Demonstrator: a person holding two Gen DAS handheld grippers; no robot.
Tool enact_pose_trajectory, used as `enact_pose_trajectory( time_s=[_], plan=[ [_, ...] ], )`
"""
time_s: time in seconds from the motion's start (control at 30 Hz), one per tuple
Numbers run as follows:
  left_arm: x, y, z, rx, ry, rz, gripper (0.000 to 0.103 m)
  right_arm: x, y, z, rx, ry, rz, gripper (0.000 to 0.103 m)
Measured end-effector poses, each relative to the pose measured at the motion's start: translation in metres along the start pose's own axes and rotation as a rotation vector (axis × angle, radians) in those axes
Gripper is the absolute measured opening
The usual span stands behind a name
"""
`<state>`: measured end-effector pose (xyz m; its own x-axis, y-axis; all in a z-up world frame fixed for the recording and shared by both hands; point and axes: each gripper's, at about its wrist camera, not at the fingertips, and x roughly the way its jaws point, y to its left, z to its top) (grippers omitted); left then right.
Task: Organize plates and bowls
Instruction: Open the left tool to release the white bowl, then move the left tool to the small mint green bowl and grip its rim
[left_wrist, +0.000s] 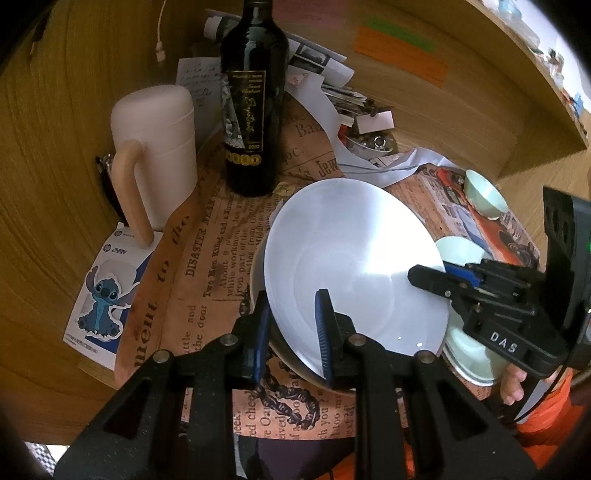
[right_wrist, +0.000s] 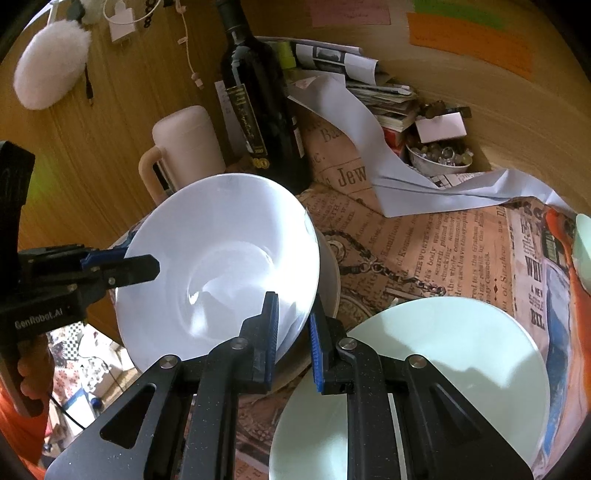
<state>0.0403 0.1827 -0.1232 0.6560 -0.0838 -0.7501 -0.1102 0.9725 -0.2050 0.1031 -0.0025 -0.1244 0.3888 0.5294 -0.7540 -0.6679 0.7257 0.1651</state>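
Crockery here counts as one large white plate (left_wrist: 354, 266), one beige bowl (left_wrist: 258, 273) under it, one pale green plate (right_wrist: 443, 369) and one small pale green bowl (left_wrist: 480, 195), all over a newspaper-print cloth (left_wrist: 207, 280) on a wooden desk (left_wrist: 48, 147). Both tools grip the white plate's rim from opposite sides: the left gripper (left_wrist: 291, 332) is clamped narrow on its near-left edge, and the right gripper (right_wrist: 293, 339) is pinched tight on the edge nearest its own camera, one blue pad inside the plate and one outside on each. That plate is tilted, its face turned up and toward the cameras, its far rim raised toward the wine bottle (left_wrist: 255, 99), its low edge sitting in or just over the beige bowl; whether the two touch cannot be told. Behind stand one dark wine bottle and one cream lidded mug (left_wrist: 159, 155), side by side. The left wrist view alone shows a cartoon sticker card (left_wrist: 103, 295) beside the mug and the small green bowl whole. The right wrist view alone shows a fluffy white microphone cover (right_wrist: 51, 62), a dish of glass beads (right_wrist: 439, 158) and nearly the whole green plate, lying flat just right of the white one.
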Motion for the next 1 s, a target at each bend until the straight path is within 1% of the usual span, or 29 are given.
enact_pose_trajectory(
  time_s=[0.07, 0.1, 0.13, 0.17, 0.2, 0.27, 0.37, 0.47, 0.57, 0.63, 0.7, 0.77, 0.8, 0.87, 0.93, 1.0],
  plan=[
    [0.0, 0.002, 0.002, -0.011, -0.001, -0.005, 0.023, 0.001, -0.001, 0.0, 0.004, 0.002, 0.005, 0.014],
    [-0.002, 0.003, 0.003, -0.014, -0.008, 0.007, 0.025, 0.001, -0.001, 0.0, 0.002, 0.002, 0.006, 0.014],
    [-0.006, 0.004, 0.003, -0.013, -0.037, 0.04, 0.025, 0.001, -0.001, -0.001, 0.0, 0.002, 0.005, 0.015],
    [-0.01, 0.003, 0.004, -0.005, -0.057, 0.059, 0.029, 0.001, -0.001, 0.0, 0.003, 0.001, 0.004, 0.015],
    [-0.014, 0.003, 0.004, 0.007, -0.08, 0.069, 0.038, -0.001, -0.001, 0.001, 0.006, -0.008, -0.002, 0.015],
    [-0.019, 0.003, 0.005, 0.007, -0.096, 0.059, 0.045, -0.001, -0.001, 0.004, 0.007, -0.006, 0.002, 0.016],
    [-0.017, 0.001, 0.005, 0.011, -0.098, 0.079, 0.045, 0.0, 0.001, 0.004, -0.009, -0.003, -0.008, 0.017],
    [-0.015, -0.002, 0.006, 0.018, -0.097, 0.088, 0.045, -0.001, 0.004, 0.002, -0.024, -0.003, -0.008, 0.024],
    [-0.017, -0.007, 0.01, 0.02, -0.098, 0.068, 0.048, -0.007, 0.001, 0.003, -0.009, -0.021, 0.012, 0.036],
    [-0.02, -0.013, 0.013, 0.031, -0.112, 0.069, 0.049, -0.019, -0.004, 0.005, 0.006, -0.082, -0.024, 0.057],
    [-0.023, -0.021, 0.018, 0.045, -0.125, 0.062, 0.049, -0.033, -0.012, 0.006, 0.019, -0.142, -0.054, 0.063],
    [-0.025, -0.029, 0.024, 0.057, -0.137, 0.049, 0.051, -0.046, -0.023, 0.008, 0.039, -0.175, -0.07, 0.063],
    [-0.026, -0.034, 0.027, 0.063, -0.144, 0.042, 0.061, -0.052, -0.03, 0.008, 0.053, -0.187, -0.077, 0.063],
    [-0.028, -0.044, 0.034, 0.071, -0.175, 0.029, 0.072, -0.063, -0.045, 0.01, 0.077, -0.209, -0.103, 0.063],
    [-0.031, -0.059, 0.042, 0.094, -0.207, 0.024, 0.073, -0.074, -0.062, 0.011, 0.1, -0.232, -0.145, 0.064],
    [-0.03, -0.074, 0.05, 0.128, -0.218, 0.009, 0.074, -0.084, -0.077, 0.012, 0.118, -0.247, -0.175, 0.064]
  ],
)
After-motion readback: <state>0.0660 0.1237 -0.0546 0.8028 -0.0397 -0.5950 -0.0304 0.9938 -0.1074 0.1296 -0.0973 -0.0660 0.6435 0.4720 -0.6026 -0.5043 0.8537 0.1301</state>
